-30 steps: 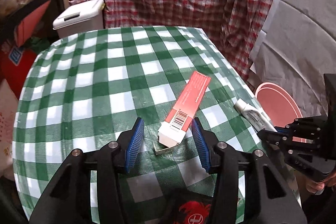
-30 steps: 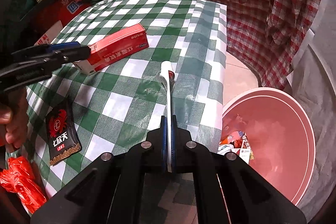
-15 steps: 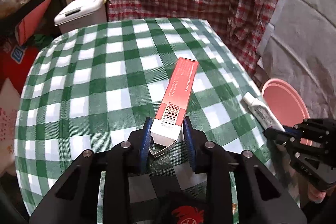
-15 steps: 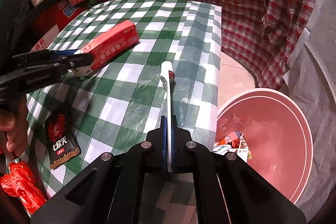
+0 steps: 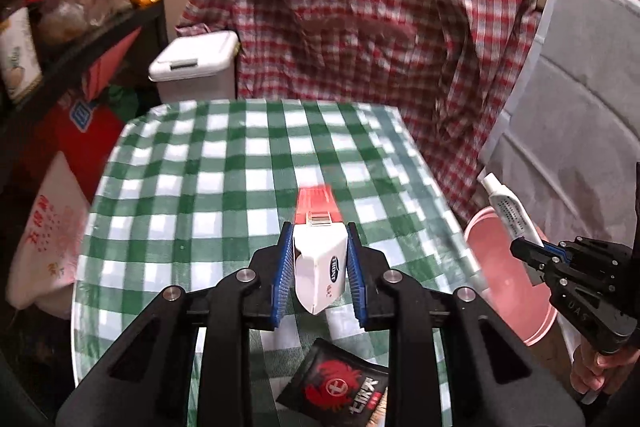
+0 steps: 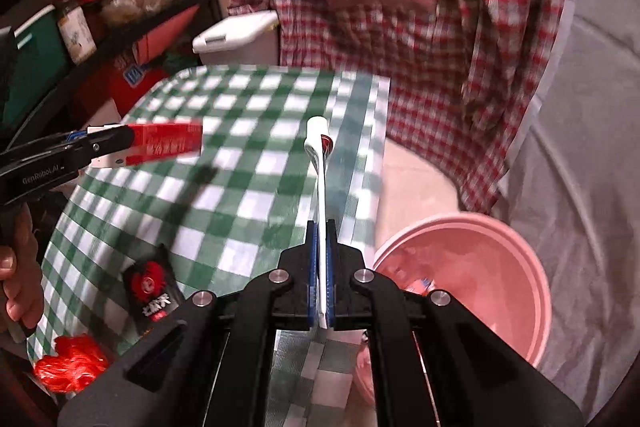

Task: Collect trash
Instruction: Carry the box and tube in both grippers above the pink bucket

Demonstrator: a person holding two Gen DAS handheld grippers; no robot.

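On the left, the left gripper [image 5: 319, 267] has just been closing and now pinches the white end of a red and white carton [image 5: 320, 251], held clear above the green checked tablecloth [image 5: 208, 187]. A black snack packet [image 5: 340, 387] lies on the cloth below it. To the right, the right gripper [image 6: 320, 279] has its blue pads pressed together on the flat end of a white toothpaste tube [image 6: 319, 163]. A pink basin [image 6: 480, 267] sits beside the table's right edge, near that tube.
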